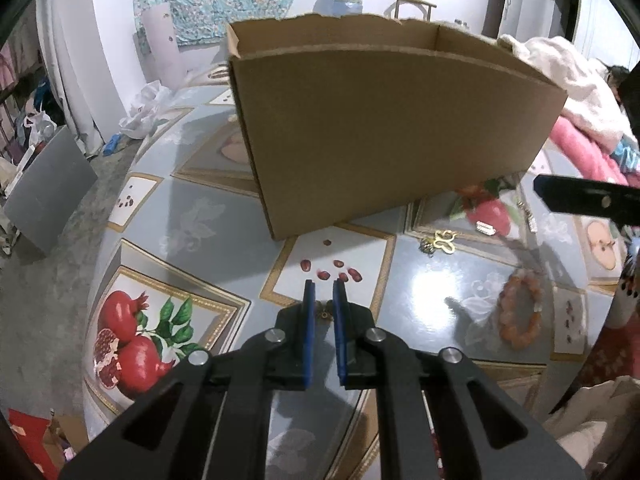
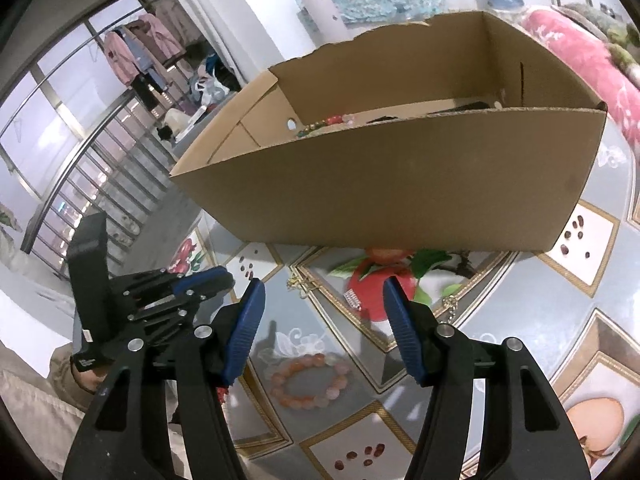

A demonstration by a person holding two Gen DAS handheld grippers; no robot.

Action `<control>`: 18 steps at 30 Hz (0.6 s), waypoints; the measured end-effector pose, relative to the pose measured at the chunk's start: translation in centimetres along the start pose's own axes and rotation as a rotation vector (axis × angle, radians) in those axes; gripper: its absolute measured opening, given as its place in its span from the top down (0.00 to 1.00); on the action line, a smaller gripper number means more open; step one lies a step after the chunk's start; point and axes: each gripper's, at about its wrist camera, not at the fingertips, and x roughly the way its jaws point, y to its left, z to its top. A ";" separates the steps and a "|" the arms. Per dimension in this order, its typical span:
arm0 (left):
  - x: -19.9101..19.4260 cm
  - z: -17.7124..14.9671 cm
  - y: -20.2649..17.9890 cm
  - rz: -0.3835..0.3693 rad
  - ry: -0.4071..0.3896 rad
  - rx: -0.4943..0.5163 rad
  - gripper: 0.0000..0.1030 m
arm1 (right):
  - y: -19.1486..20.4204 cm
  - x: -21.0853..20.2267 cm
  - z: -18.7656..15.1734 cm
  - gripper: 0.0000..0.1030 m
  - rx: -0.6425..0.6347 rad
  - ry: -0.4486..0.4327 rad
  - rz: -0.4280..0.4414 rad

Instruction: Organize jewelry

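Left gripper (image 1: 324,286): jaws nearly together, pinching a small gold-and-dark trinket (image 1: 323,313) deep between the blue pads, likely to carry it to the box.
Right gripper (image 2: 324,292): jaws apart, nothing between them, hovering above the orange bead bracelet (image 2: 309,381), probably its next pick.
Cardboard box (image 1: 392,136): stands open on the pomegranate-print tablecloth (image 1: 192,216), just behind the loose jewelry.
Loose pieces: gold charm (image 1: 440,242) and silver clip (image 2: 353,300) lie near the box's front wall.
Right wrist view only: colourful beads (image 2: 324,123) already inside the box.
Left wrist view only: the pinched trinket.
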 end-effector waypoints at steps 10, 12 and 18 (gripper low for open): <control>0.2 -0.5 0.6 -0.030 -0.007 -0.023 0.92 | 1.6 1.9 -0.8 0.62 -0.089 0.068 -0.064; 0.3 -0.8 0.6 -0.040 -0.004 -0.026 0.92 | 1.8 2.2 -0.8 0.66 -0.096 0.078 -0.064; 0.5 -0.9 0.7 -0.053 -0.003 -0.029 0.92 | 3.4 3.9 -0.2 0.66 -0.242 0.108 -0.054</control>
